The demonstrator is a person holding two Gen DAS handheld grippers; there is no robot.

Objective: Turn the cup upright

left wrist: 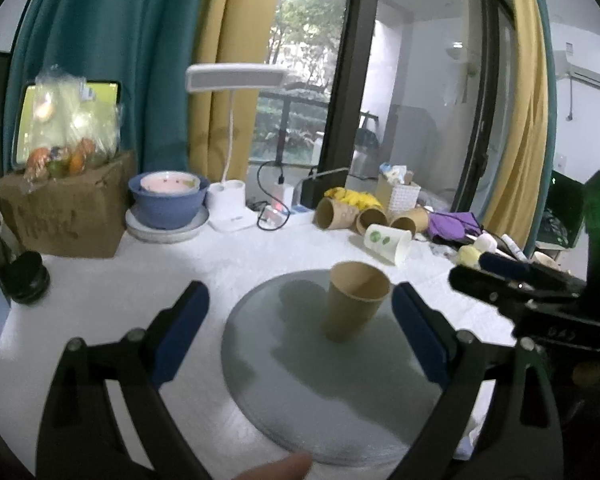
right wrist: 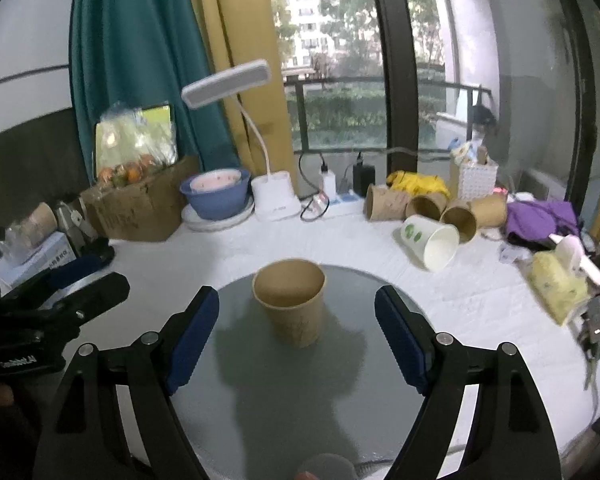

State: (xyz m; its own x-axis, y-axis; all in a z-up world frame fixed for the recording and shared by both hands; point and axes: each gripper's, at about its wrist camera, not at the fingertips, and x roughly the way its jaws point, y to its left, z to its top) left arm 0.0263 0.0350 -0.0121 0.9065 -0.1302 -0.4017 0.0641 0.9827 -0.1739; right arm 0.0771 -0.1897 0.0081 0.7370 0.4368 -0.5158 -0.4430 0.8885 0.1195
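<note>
1. At the far left of the left wrist view, a cardboard box [left wrist: 66, 216] stands on the white table [left wrist: 220, 264], with a clear bag of fruit [left wrist: 74, 128] resting on top.
2. Right of it, a blue bowl [left wrist: 166, 204] sits on a pale plate [left wrist: 166, 230], with a pink bowl nested inside.
3. A white desk lamp [left wrist: 234, 80] rises behind, upper centre, its base just beside the blue bowl.
4. In the lower half of the same view, the left gripper [left wrist: 300, 304] has its blue-padded fingers [left wrist: 184, 332] spread wide, holding nothing.
5. Between them, the brown paper cup [left wrist: 356, 300] stands mouth up on the grey round plate [left wrist: 284, 400], closer to the right finger but apart from both.
6. Right of centre at the back, several brown cups [left wrist: 374, 218] lie on their sides, with a white cup with green marks [left wrist: 388, 242] lying in front of them.
7. At the right edge of that view, the right gripper [left wrist: 500, 272] shows side-on.
8. In the right wrist view, the right gripper [right wrist: 296, 304] has its fingers [right wrist: 400, 340] spread wide and empty, with the brown paper cup [right wrist: 292, 302] upright near the frame's centre between them, touching neither.
9. The left gripper [right wrist: 72, 284] appears at the left edge of this view.
</note>
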